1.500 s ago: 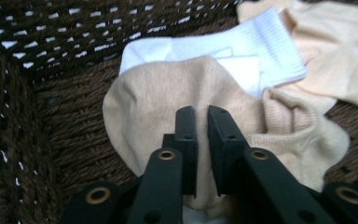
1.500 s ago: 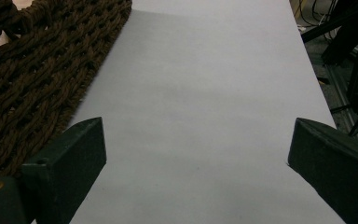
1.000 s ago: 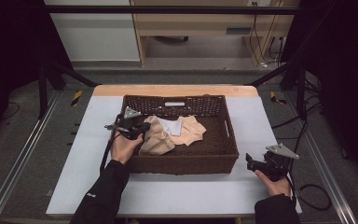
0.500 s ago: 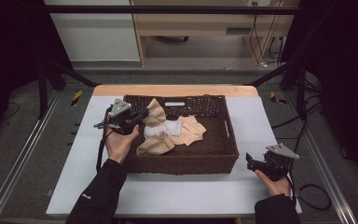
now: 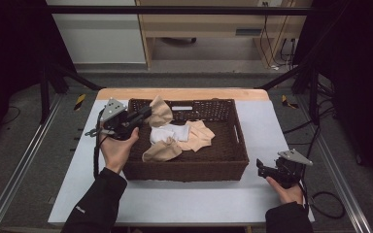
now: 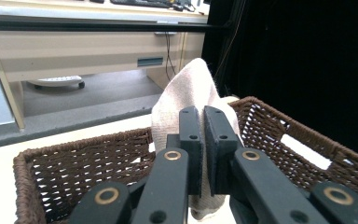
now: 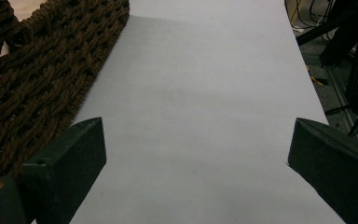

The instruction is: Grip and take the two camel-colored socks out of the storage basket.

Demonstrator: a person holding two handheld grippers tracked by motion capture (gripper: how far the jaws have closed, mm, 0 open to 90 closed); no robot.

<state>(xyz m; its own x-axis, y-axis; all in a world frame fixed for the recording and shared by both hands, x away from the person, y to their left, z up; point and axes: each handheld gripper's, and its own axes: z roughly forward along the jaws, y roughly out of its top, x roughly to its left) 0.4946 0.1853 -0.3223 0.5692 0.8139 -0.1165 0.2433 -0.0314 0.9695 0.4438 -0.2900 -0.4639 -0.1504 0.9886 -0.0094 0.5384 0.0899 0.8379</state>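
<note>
A dark brown wicker basket (image 5: pixel 233 145) sits on the white table and holds several cloths. My left gripper (image 5: pixel 146 112) is shut on a beige cloth (image 5: pixel 159 111) and holds it up above the basket's left side. In the left gripper view that beige cloth (image 6: pixel 186 93) rises as a peak between the closed jaws, with the basket rim (image 6: pixel 74 144) behind. A white cloth (image 5: pixel 169 133) and other beige cloths (image 5: pixel 162 151) lie in the basket. My right gripper (image 5: pixel 262 169) rests open on the table right of the basket, nothing between its fingers (image 7: pixel 60 172).
The white table top (image 5: pixel 272 126) spreads around the basket, and a bare strip of it (image 7: pixel 205 102) lies ahead of the right gripper. Black frame posts stand at both sides. A wooden desk (image 5: pixel 213 24) and cables (image 5: pixel 272 48) are beyond the far edge.
My left gripper has lifted up and back to the left, pulling the beige cloth out of the pile in the basket. The right gripper has stayed put.
</note>
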